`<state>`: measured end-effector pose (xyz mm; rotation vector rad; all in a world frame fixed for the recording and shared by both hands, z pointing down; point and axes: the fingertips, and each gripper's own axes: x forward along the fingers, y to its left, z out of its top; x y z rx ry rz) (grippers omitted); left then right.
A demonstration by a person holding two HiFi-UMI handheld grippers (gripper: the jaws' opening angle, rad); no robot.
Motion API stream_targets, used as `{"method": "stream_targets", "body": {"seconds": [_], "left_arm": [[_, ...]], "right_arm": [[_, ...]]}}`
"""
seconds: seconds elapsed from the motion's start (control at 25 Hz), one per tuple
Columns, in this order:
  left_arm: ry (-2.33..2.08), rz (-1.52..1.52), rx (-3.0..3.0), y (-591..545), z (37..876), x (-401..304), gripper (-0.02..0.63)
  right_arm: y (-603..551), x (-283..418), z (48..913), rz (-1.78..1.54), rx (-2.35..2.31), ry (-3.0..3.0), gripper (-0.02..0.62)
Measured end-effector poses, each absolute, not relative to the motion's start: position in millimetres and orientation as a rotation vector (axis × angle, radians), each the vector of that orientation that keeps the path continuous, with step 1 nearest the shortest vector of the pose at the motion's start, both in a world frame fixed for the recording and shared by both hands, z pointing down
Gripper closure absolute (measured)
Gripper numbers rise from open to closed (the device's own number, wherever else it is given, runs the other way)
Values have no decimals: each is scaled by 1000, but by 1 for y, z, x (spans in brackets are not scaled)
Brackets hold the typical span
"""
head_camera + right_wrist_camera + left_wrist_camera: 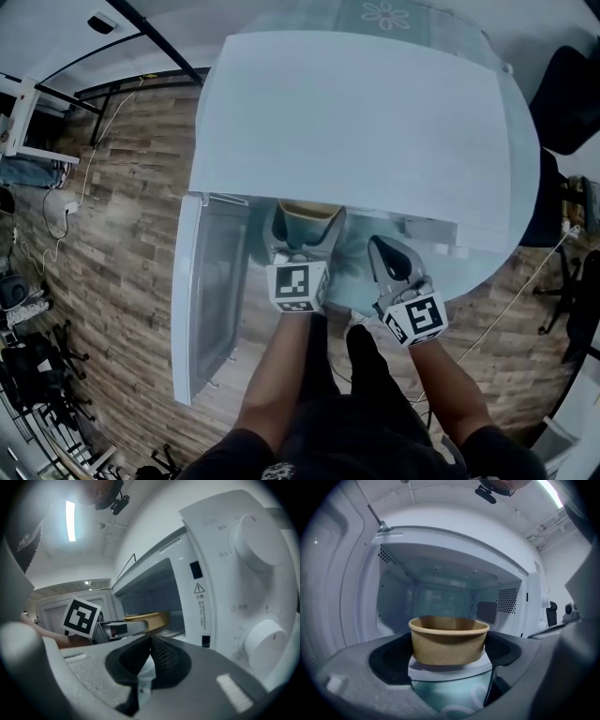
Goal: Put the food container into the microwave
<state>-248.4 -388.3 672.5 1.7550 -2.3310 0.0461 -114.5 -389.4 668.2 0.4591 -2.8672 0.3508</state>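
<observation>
Food container, brown paper bowl, contents unseen: sat pinched between your left gripper jaws at open microwave mouth. Your right gripper was pressed together, empty. Microwave stood on glass table; wood-plank floor below.

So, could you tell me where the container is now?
In the left gripper view, the container sits between the left gripper's jaws, at the microwave's open front.

- Floor: wood-look planks in mixed brown tones, showing left and right of the table.
- Table: round, with a pale blue-green top and a white flower motif near the far edge.
- Cable: white, trailing loosely over the floor at left.
- Frame: black tubes, upper left.
- Chair: black, at the table's right.
- Ceiling light: a long lit strip.
</observation>
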Motion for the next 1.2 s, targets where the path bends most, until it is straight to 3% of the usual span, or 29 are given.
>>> {"method": "stream_targets", "body": {"seconds": [0.72,1.2], "left_arm": [[-2333,200,1665,-398,703,-252,110],[-2402,222,1687,-354,657,-224,114]], "right_arm": [[-381,-115,656,371,437,-2892,594],[-364,-117,619,351,398,-2952,594]]}}
